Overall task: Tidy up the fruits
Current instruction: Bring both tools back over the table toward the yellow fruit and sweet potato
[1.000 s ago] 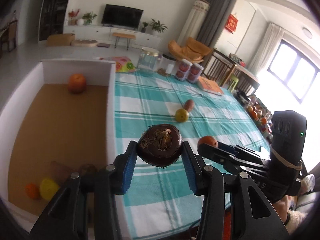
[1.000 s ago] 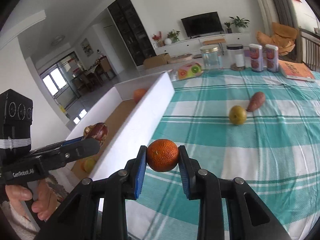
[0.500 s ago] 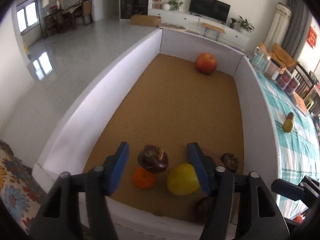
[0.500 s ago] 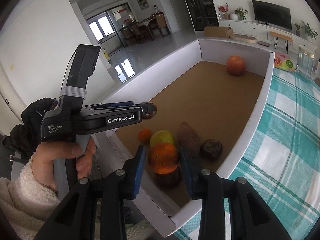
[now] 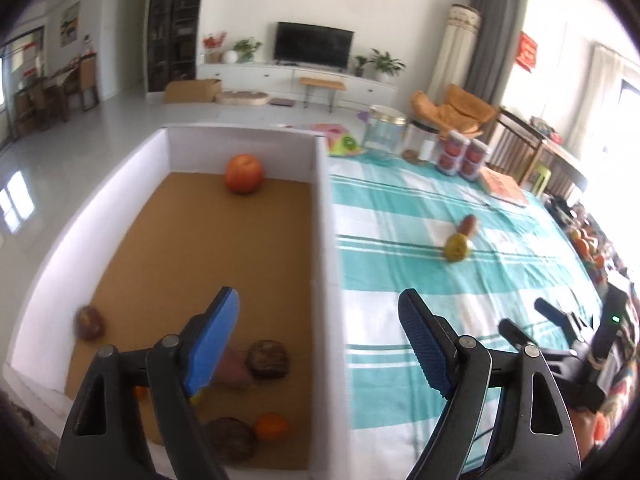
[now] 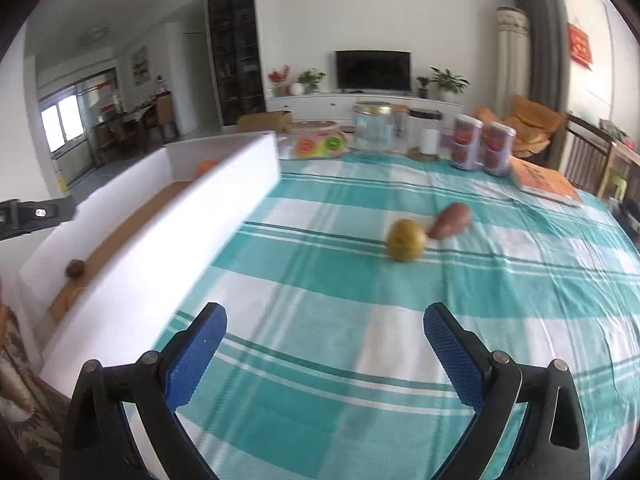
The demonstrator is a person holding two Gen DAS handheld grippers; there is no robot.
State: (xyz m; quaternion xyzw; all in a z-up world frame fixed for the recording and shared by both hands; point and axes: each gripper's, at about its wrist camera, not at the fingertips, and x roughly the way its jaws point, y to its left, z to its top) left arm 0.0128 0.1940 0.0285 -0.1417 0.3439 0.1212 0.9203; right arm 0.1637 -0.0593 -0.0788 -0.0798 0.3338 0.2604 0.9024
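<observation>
A white-walled box (image 5: pixel 324 208) with a brown floor stands at the left of the checked tablecloth (image 5: pixel 500 280). Inside it lie a big orange fruit (image 5: pixel 244 173) at the far end, a dark round fruit (image 5: pixel 89 322) by the left wall, and more dark fruits (image 5: pixel 267 359), a sweet potato and a small orange (image 5: pixel 272 426) near me. My left gripper (image 5: pixel 320 344) straddles the box's right wall, jaws opening, nothing between them. My right gripper (image 6: pixel 325 350) hovers over the cloth, jaws opening and empty. A yellow-green fruit (image 6: pixel 405 239) and a sweet potato (image 6: pixel 450 220) lie on the cloth ahead.
Jars and two red tins (image 6: pixel 482 147), a fruit-printed pouch (image 6: pixel 318 145) and an orange book (image 6: pixel 544 180) line the table's far edge. More fruit sits at the far right (image 5: pixel 586 244). The box wall (image 6: pixel 160 252) rises left of my right gripper.
Both grippers let go of their fruit over the box and opened wide. The dark fruit and the orange now lie in the box. Both views swung right toward the tablecloth.
</observation>
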